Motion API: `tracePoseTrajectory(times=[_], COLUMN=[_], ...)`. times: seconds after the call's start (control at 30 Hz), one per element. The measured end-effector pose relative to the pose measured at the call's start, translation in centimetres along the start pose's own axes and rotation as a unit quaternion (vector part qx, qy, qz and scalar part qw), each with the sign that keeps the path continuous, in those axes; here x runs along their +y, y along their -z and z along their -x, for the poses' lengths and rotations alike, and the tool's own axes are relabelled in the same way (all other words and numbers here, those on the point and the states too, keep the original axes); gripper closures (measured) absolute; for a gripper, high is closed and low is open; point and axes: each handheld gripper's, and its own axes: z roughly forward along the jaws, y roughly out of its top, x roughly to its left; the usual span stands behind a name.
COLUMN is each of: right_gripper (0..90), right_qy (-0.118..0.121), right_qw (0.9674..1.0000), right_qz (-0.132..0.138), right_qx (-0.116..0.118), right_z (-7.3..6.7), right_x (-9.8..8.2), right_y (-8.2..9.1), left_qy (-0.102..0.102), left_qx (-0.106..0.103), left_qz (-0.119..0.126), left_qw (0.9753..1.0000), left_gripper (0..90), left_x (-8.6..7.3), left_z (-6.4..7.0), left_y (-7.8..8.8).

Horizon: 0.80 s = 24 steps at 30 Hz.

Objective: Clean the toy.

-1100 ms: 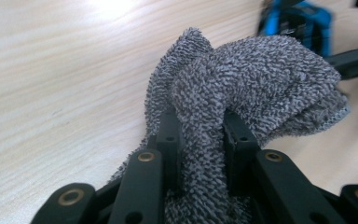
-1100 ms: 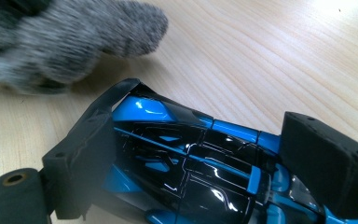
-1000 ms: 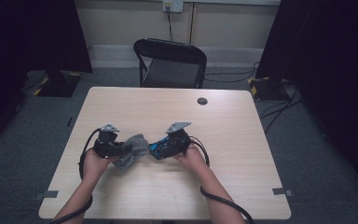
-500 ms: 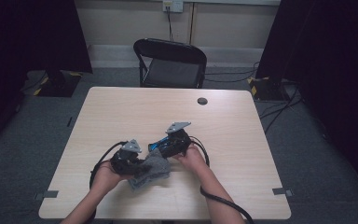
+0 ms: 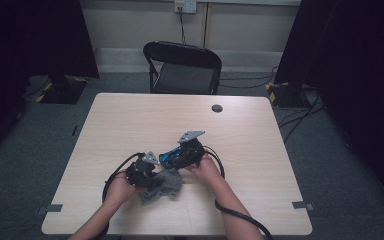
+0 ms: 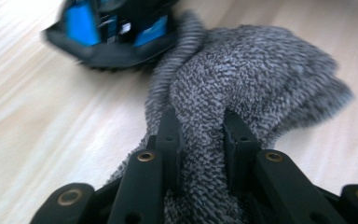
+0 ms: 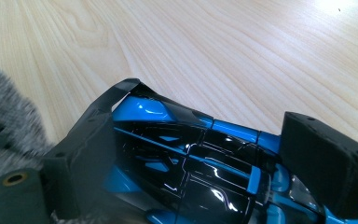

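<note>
Table (image 5: 130, 125): we are looking at a pale wood-grain top standing on grey carpet, its far half lying bare.
Round cap (image 5: 217, 108): we are seeing a small dark disc sitting in the tabletop near the far edge, right of the middle.
Folding chair (image 5: 182, 67): we are seeing a black chair standing just beyond the table's far edge, its seat facing the table.
Wall outlet (image 5: 185, 5): we are seeing a white plate on the back wall with a cord hanging down behind the chair.
Curtains (image 5: 35, 35): we are seeing dark drapes hanging at both sides of the room.
Floor cables (image 5: 300, 107): we are seeing black leads trailing over the carpet to the table's right.
</note>
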Motion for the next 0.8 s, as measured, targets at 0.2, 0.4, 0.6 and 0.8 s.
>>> tracePoseTrajectory(times=[0.2,0.4,0.6,0.8], right_gripper=[10.6,10.6,10.6,10.6], right_qy=[0.0,-0.001,0.0,0.0], right_qw=[1.0,1.0,1.0,1.0], right_qz=[0.0,0.002,0.002,0.004], right_qx=[-0.001,0.0,0.0,-0.001], right_z=[0.0,0.0,0.0,0.0], right_x=[0.0,0.0,-0.1,-0.1], right_y=[0.0,0.0,0.0,0.0], left_qy=[0.015,0.035,0.052,0.064], left_qx=[0.02,0.036,0.045,0.058], left_qz=[0.001,0.005,0.011,0.015], left_qw=[0.9997,0.9987,0.9976,0.9961], left_gripper=[72.1,72.0,72.0,72.0], left_x=[-0.5,-1.0,-1.4,-1.5], left_z=[-1.4,-2.7,-3.9,-4.7], left_y=[0.8,1.2,1.4,1.5])
